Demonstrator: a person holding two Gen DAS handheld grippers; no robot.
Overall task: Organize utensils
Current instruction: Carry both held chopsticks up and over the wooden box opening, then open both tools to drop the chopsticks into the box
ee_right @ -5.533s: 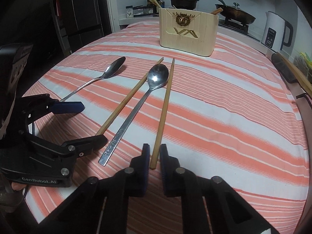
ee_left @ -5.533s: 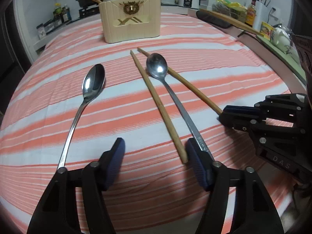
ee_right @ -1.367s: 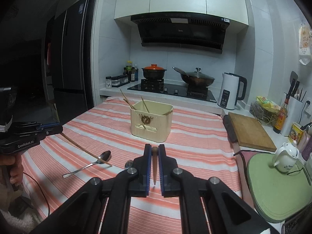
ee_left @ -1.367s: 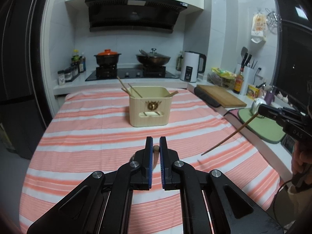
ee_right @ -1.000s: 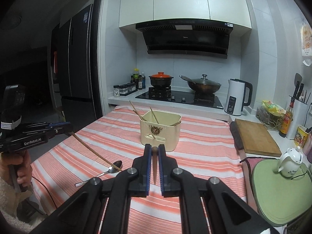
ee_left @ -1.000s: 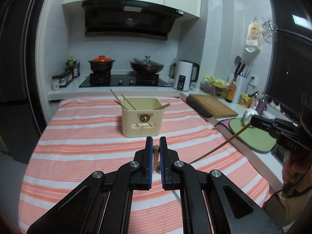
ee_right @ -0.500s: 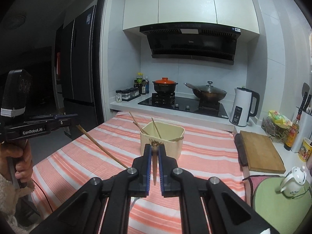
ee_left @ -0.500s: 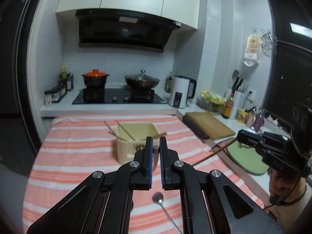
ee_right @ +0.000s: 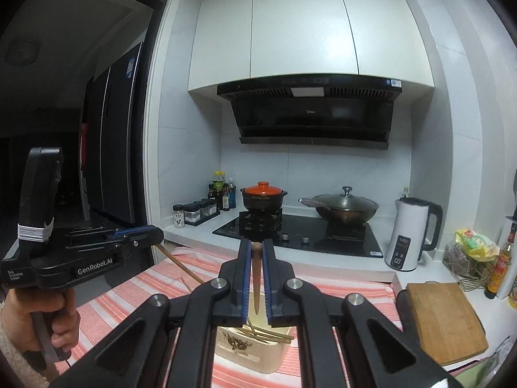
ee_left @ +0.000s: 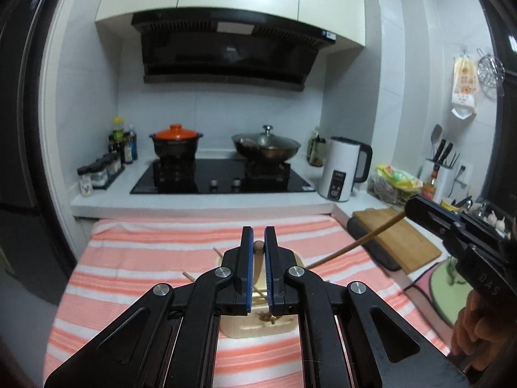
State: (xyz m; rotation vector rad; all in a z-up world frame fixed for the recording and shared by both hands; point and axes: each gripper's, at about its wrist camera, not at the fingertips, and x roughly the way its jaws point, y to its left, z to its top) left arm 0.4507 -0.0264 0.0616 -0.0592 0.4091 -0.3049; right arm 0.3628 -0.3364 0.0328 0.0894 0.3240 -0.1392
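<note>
My left gripper (ee_left: 258, 245) is shut on a wooden chopstick (ee_left: 258, 266) that hangs down over the cream utensil holder (ee_left: 258, 326). My right gripper (ee_right: 256, 255) is shut on a second wooden chopstick (ee_right: 256, 278), its tip pointing down into the holder (ee_right: 252, 352). Several chopsticks lie in the holder. In the left wrist view the right gripper (ee_left: 407, 208) enters from the right with its chopstick (ee_left: 355, 242) slanting toward the holder. In the right wrist view the left gripper (ee_right: 155, 235) is at the left with its chopstick (ee_right: 179, 263). The spoons are hidden.
The holder stands on an orange and white striped tablecloth (ee_left: 145, 258). Behind it are a black hob (ee_left: 223, 177) with an orange-lidded pot (ee_left: 174, 142) and a wok (ee_left: 266, 148), and a white kettle (ee_left: 342, 171). A wooden cutting board (ee_right: 442, 320) lies at the right.
Both grippers have risen and moved in over the holder, each still gripping its chopstick. The holder now sits right under the fingers and the spoons have dropped out of view.
</note>
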